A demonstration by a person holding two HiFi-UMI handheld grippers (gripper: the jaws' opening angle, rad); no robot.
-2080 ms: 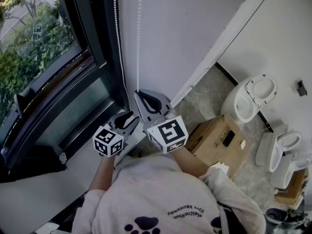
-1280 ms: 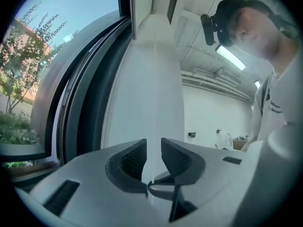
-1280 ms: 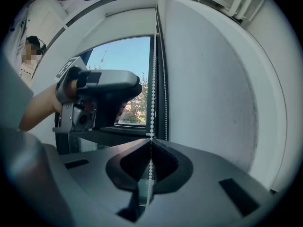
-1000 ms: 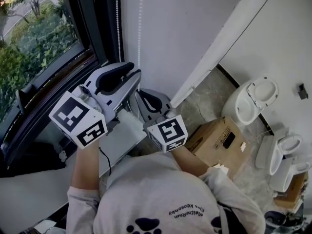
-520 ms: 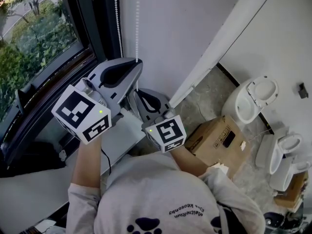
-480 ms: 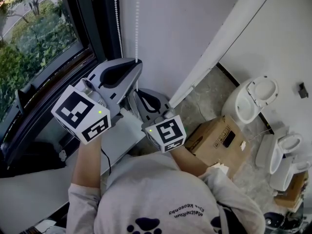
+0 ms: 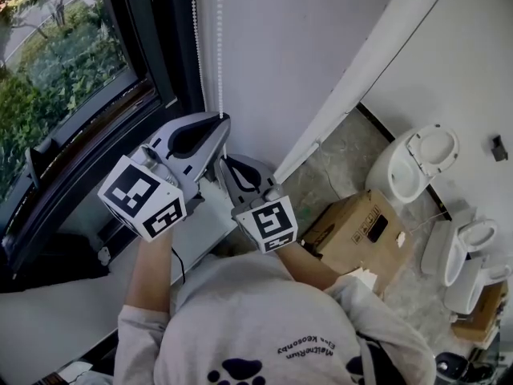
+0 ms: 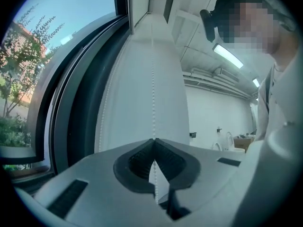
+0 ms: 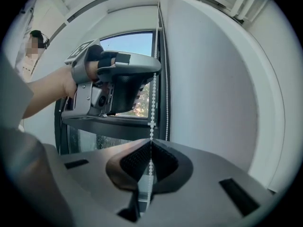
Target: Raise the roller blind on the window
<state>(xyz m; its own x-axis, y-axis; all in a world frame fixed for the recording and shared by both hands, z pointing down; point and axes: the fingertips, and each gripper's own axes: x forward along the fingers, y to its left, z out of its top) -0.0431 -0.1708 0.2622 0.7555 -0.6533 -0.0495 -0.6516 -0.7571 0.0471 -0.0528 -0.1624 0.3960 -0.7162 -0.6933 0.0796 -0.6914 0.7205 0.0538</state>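
Left claw (image 7: 220, 119) and right claw (image 7: 228, 161) are each clamped on one bead chain strand (image 7: 220, 46), left above right; a second strand (image 7: 195, 38) is seen just beside them.

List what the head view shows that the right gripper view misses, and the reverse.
Head view only: the cardboard box and the toilets. Right gripper view only: a close look at the right gripper, its jaws shut on the bead chain. Both: the left gripper gripping that same chain higher up, and the window.
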